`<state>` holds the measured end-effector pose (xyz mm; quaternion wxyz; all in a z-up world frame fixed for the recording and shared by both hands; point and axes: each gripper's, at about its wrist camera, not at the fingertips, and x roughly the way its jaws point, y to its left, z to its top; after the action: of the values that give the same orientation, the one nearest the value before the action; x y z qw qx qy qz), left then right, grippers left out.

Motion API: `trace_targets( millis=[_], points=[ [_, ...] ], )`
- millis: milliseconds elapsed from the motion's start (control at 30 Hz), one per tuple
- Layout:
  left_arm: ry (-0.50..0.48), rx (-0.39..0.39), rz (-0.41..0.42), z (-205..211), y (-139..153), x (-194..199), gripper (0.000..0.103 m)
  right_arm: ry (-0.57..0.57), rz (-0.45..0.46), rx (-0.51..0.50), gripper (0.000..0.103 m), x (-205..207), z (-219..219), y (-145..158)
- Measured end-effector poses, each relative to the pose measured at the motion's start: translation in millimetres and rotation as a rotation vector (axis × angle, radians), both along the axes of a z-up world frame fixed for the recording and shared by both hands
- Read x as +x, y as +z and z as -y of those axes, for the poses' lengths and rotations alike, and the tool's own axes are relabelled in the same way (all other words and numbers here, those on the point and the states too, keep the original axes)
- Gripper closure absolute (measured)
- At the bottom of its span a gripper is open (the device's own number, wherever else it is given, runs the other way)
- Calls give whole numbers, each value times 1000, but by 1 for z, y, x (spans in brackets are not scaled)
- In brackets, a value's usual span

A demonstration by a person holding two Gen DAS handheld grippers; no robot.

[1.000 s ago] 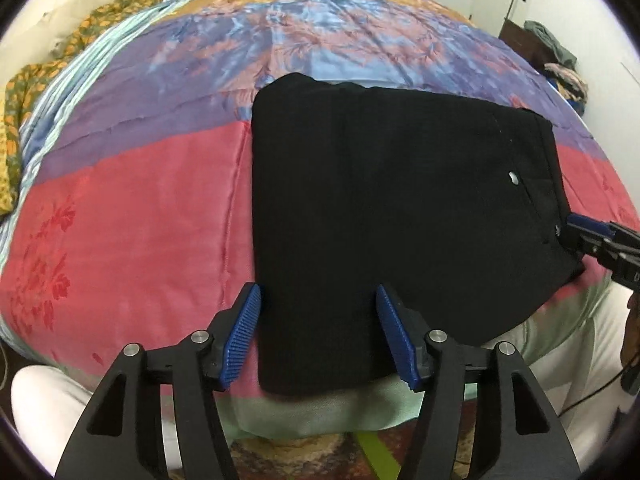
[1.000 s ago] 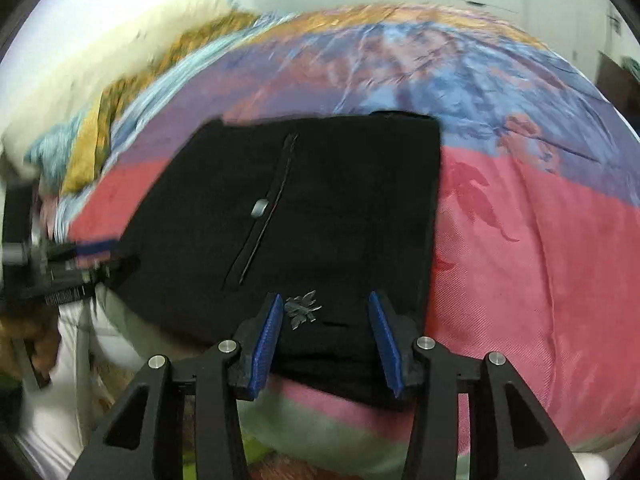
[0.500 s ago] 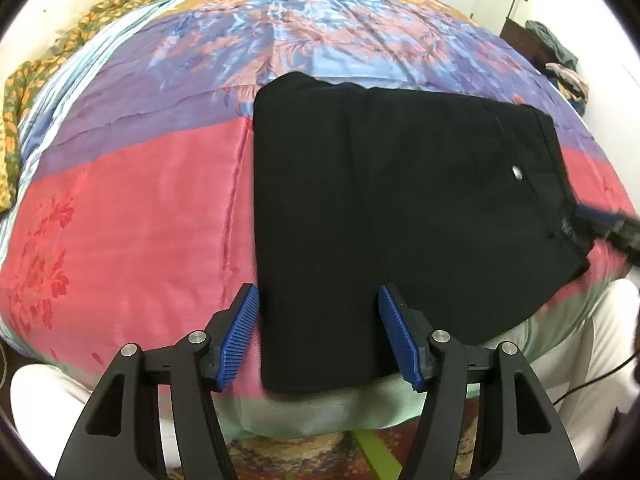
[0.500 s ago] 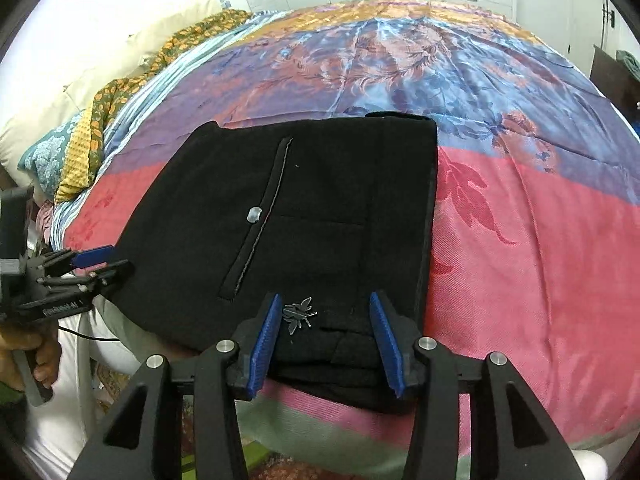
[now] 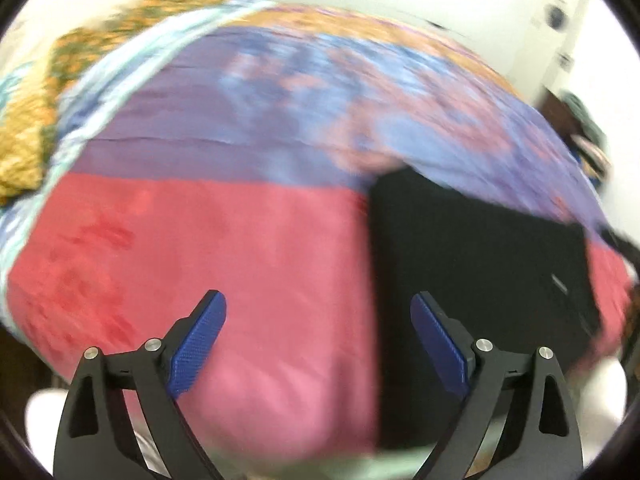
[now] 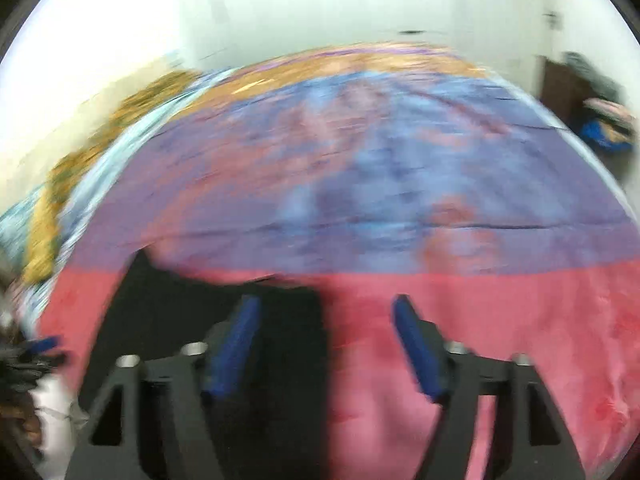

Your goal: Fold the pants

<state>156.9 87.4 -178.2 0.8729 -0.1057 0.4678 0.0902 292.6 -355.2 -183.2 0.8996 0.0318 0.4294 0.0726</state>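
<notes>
Black pants (image 5: pixel 472 264) lay folded flat on the bed (image 5: pixel 248 248), right of frame; your left claw (image 5: pixel 318 340) and right claw (image 6: pixel 324 340) were opening, gripping nothing. Folding looked essentially finished.

Both tools share one build. The left gripper (image 5: pixel 318 344) has two matte black plastic arms, each a hollow triangular frame with a cut-out window, and each ends in a long royal-blue pad (image 5: pixel 198 342) with a fine knurled grain. Two round silver screw heads (image 5: pixel 152 345) sit on the top of each arm, just behind the pads. The right gripper (image 6: pixel 326 350), blurred, shows the same black frames, blue pads and paired silver screws. Below and beside the left gripper's frames, white clothing (image 5: pixel 600 392) of the person shows, too smeared to tell what garment it is.
</notes>
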Motion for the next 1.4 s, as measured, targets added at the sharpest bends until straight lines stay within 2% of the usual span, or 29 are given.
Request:
trace_targets(
  millis=[67,100,167,200,233,267,300,400,633,1400],
  points=[
    [66,35,4,-29,-16,15,9,-101,-51,-92,12,24,33,-25],
    [89,50,5,-39,-22,19,9,-117,-78,-112,12,32,40,-34],
    [143,84,5,-58,-38,21,9,-160,-189,-144,11,56,63,-70],
    [165,90,3,-65,-44,19,9,-174,-230,-147,2,61,69,-83],
    [187,84,2,-73,-52,16,9,-190,-278,-116,0,66,78,-101],
    [200,72,0,-80,-58,11,9,-184,-246,-84,0,65,82,-105],
    [211,60,-3,-86,-64,8,9,-173,-195,-79,0,61,83,-103],
    [212,53,24,-95,-80,-7,9,-172,-161,-101,0,56,78,-101],
    [199,86,12,-91,-85,-4,1,-173,-169,-108,0,57,73,-102],
    [203,81,12,-93,-85,-5,1,-174,-169,-110,0,57,73,-102]
  ],
)
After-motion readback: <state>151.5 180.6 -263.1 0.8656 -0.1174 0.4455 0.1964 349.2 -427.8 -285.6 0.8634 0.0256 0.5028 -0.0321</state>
